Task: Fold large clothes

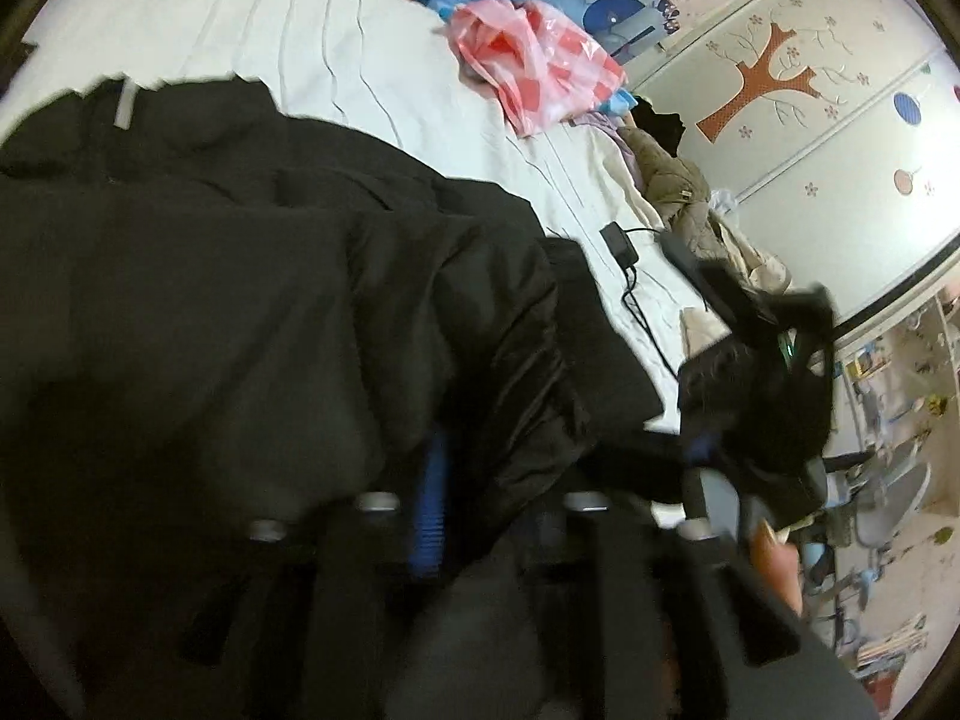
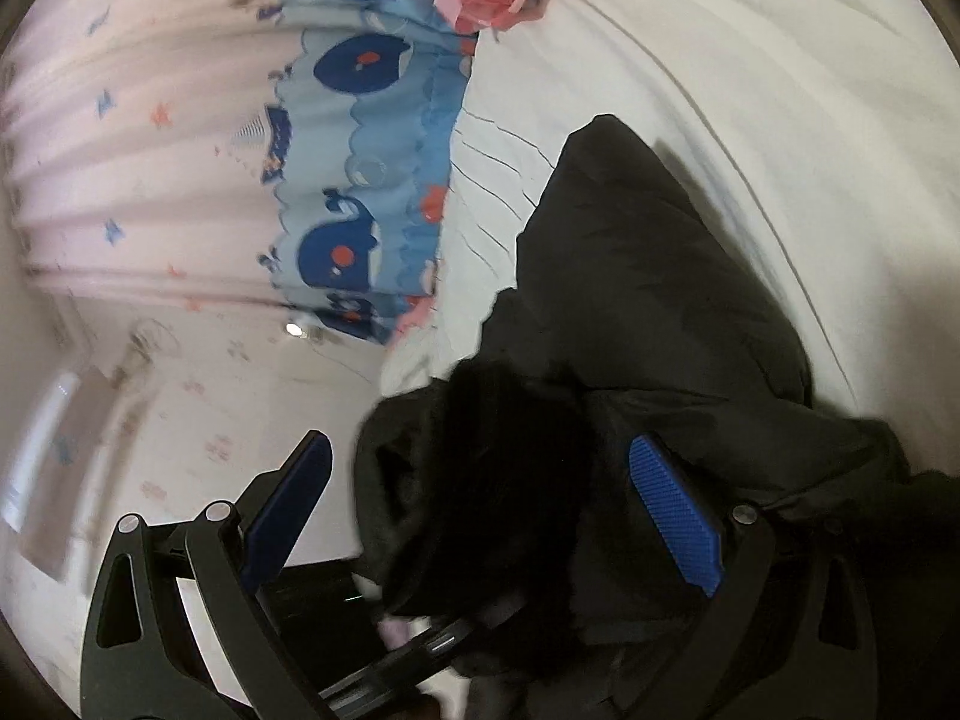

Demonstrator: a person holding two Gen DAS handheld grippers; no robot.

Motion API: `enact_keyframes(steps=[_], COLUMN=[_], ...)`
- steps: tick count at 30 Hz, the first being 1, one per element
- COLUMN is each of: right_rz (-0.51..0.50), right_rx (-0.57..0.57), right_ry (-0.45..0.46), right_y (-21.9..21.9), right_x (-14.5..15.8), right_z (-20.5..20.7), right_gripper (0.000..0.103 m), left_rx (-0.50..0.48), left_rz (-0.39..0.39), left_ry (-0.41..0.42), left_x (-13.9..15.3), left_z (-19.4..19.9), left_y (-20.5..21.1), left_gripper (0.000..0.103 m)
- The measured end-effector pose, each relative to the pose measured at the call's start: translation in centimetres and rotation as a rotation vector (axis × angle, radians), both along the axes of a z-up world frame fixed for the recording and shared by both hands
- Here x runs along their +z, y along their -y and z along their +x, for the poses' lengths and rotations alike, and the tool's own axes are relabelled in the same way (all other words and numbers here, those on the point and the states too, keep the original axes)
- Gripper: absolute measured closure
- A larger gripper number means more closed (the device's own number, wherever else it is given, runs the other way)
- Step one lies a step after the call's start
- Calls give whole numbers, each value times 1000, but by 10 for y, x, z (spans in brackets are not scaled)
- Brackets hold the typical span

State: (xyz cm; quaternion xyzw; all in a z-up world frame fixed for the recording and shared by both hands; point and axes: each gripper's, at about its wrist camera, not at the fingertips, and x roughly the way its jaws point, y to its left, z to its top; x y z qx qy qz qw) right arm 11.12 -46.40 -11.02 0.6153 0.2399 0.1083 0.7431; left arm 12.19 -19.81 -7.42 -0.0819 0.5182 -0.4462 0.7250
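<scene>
We see the black jacket (image 1: 252, 276) heaped on the white bed sheet (image 1: 312, 42), its edge near the charger cable (image 1: 624, 252). Left gripper (image 1: 480, 516) is blurred and half buried in the fabric; one blue pad shows, and we cannot tell if it pinches. Right gripper (image 2: 480, 516) is spread wide, a fold of jacket bunched between the pads (image 2: 675, 516), seemingly unclamped. Bare sheet lies open beyond the jacket, up to the pink plastic bag (image 1: 534, 60).
</scene>
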Motion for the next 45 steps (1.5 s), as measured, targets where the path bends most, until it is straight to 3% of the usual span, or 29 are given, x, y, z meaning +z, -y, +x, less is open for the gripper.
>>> enact_keyframes(steps=[2, 4, 9, 12, 13, 14, 16, 18, 20, 23, 26, 34, 36, 37, 38, 41, 43, 45], right_rz=[-26, -40, -90, -188, -234, -289, -384, -507, -665, -741, -687, -608, -604, -613, -626, -671, -684, -718], right_rx=[23, 69, 126, 155, 156, 157, 137, 103, -11, -144, -174, -80, -100, -120, -167, -334, -391, -361], right_ry=[-3, -1, -7, -27, -27, -32, -3, 85, 198, 263, 175, -205, -246, -252, -263, -239, -125, -17], right_y=[-9, -19, -34, -44, -46, -50, -56, -65, -73, -62, -37, -11, -8, -7, -3, 6, 4, -9], right_x=[6, 11, 18, 18, 20, 26, 43, 71, 115, 143, 116, 1, -2, 3, 11, 37, 56, 75], right_z=[5, 12, 19, 26, 25, 26, 21, 9, -17, -46, -41, 1, -2, -7, -16, -44, -61, -63], right_gripper=[6, 6, 6, 6, 16, 49, 92, 92, 93, 93, 93, 92, 89, 86, 74, 56, 52, 47], left_rx=[29, 34, 36, 69, 88, 115, 188, 268, 332, 411, 447, 520, 519, 526, 533, 537, 548, 558], left_rz=[10, 24, 29, 6, -4, -10, -14, -28, -64, -128, -127, -12, -23, -22, -19, -26, 1, 1], left_ry=[36, 57, 58, 81, 81, 82, 86, 88, 106, 160, 171, 7, -10, -10, -4, 80, 81, 29], left_x=[8, 10, 15, 25, 27, 29, 32, 39, 51, 71, 67, -21, -25, -19, -14, 7, 3, -13], left_z=[-1, -1, 2, -2, -1, 1, 8, 16, 22, 29, 40, 78, 77, 74, 71, 61, 66, 72], left_y=[-15, -24, -39, -68, -76, -88, -118, -149, -173, -205, -219, -227, -229, -231, -233, -237, -239, -242], left_gripper=[40, 33, 33, 32, 32, 30, 30, 30, 30, 24, 21, 21, 21, 21, 21, 20, 19, 19])
